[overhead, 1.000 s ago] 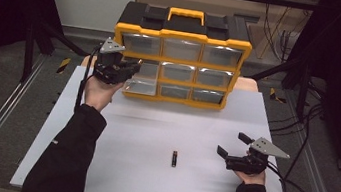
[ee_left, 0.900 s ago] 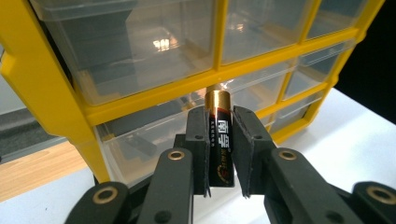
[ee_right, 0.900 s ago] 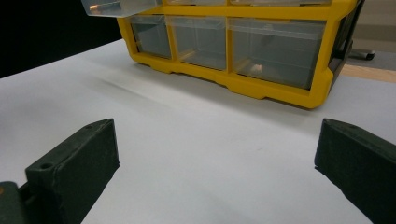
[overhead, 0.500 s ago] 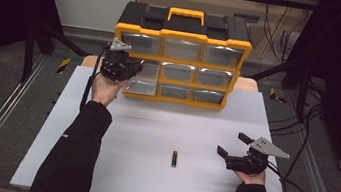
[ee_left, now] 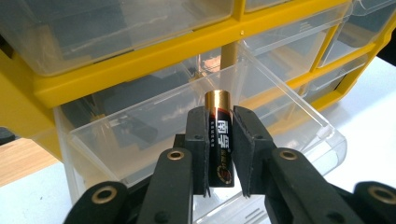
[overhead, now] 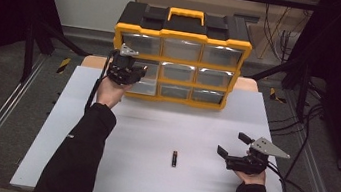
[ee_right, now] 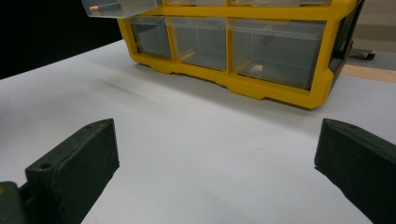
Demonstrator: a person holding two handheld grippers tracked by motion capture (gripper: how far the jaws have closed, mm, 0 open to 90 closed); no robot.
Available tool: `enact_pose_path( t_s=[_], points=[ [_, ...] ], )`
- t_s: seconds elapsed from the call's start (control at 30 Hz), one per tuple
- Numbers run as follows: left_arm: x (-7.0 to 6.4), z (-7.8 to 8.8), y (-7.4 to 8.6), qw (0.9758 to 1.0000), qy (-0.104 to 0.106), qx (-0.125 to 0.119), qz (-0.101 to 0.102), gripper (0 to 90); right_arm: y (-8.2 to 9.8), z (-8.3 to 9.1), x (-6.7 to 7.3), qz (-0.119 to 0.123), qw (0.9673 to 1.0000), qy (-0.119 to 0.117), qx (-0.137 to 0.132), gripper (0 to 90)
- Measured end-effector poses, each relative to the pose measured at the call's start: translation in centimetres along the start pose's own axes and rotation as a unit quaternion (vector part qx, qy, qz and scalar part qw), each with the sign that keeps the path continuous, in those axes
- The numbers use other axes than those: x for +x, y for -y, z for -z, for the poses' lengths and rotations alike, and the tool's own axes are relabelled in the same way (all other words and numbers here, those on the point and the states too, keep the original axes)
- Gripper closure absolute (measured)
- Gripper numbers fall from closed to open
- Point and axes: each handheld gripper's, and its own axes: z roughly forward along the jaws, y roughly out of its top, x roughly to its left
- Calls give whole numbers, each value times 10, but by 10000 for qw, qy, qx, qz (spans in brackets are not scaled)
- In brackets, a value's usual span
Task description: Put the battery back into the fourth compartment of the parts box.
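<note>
— Fingers first: what do yours have?

— Your left gripper pinches a battery between its black rubbery pads, clamped tight on the dark label, with the gold cap standing upright above them. You hold it just over the clear plastic drawer that is pulled out of the organizer, at the left end of its middle row.

— And your other hand?

— Your right gripper rests low near the table's right edge, jaws spread wide with nothing between them. A second battery, small and dark, lies alone on the table, well apart from both grippers, nearer your right one.

— The surface?

— Your table is a matte white sheet, smooth and flat, laid over a wooden top that peeks out behind it. Your organizer is a boxy yellow frame with a black lid, a yellow handle and glossy see-through drawers in three rows. Dark curtains, metal rails and loose cables surround you.
</note>
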Motion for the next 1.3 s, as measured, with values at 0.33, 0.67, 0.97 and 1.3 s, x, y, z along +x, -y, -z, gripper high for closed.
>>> enact_pose_path(
  t_s=[0.33, 0.67, 0.97, 1.3],
  points=[
    [-3, 13, 2, 9995, 27, -307, 42, 665, 0, 0, 0, 14, 10000, 10, -11, 2],
    [-18, 50, 15, 9937, 444, -1023, 65, 375, 0, 1, 0, 13, 10000, 30, -6, 3],
    [-40, 60, 42, 9901, 812, -1147, -24, 118, 0, 1, 0, 3, 10000, 35, -5, 2],
    [-69, 53, 81, 9879, 1117, -1067, -132, 35, -1, 1, 0, 11, 10000, 32, -22, 2]
  ],
)
